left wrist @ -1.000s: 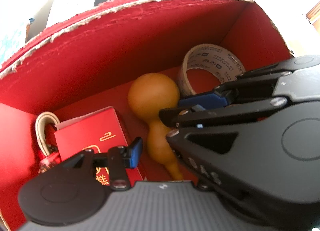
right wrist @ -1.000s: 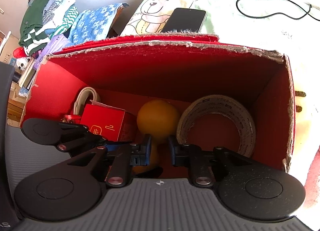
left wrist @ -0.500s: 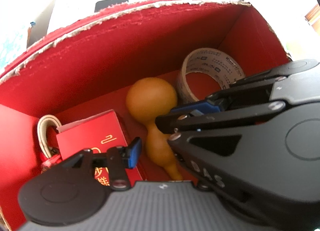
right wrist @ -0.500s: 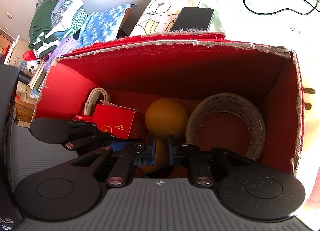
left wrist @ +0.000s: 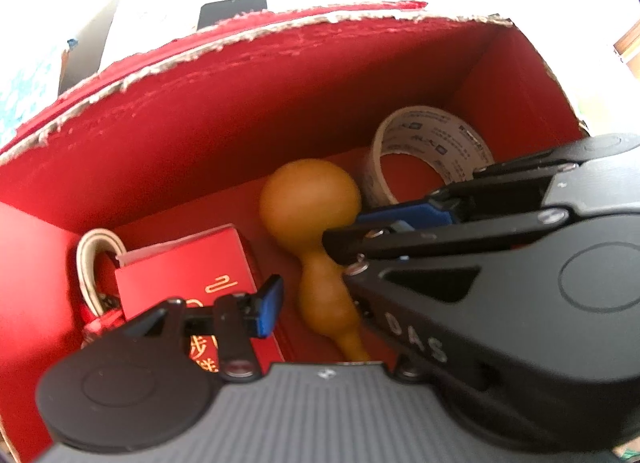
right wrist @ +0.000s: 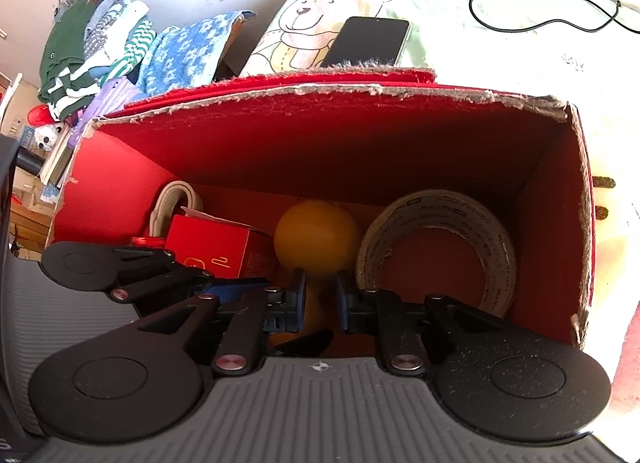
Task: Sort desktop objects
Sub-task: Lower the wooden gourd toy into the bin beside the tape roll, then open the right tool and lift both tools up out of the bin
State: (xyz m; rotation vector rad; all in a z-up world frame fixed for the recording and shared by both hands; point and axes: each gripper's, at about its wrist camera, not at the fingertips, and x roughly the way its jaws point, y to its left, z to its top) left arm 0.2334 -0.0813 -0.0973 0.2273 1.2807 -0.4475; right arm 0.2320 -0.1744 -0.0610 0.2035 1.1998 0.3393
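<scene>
Holding the gourd (right wrist: 316, 237) by its narrow waist, the right gripper (right wrist: 320, 299) has its jaws drawn close, one blue pad on each side of the neck, and we judge them to be pressing on it. Against the pictures of a second ago almost nothing has shifted: the gourd lies in the same spot on the floor of the red box (left wrist: 240, 103), bulb toward the far wall and stem toward the lower edge of the left wrist frame. The jaws are about as narrow as they were then.

The left gripper (left wrist: 316, 315) hangs over the red carton (left wrist: 188, 263) at lower left. We see one pad free in the air, while the right gripper hides the other. From that we take its jaws as roughly half apart and empty.

The large tape roll (left wrist: 428, 123) leans just right of the gourd's bulb, and a smaller roll (left wrist: 86, 255) stands behind the carton at far left.

To us this reads as a grip made but no lift begun, or else a placing not yet released. The frames do not tell which, so the gourd's sorting is unfinished either way. The bulb sits close to the roll, so a straight rise looks safest.
</scene>
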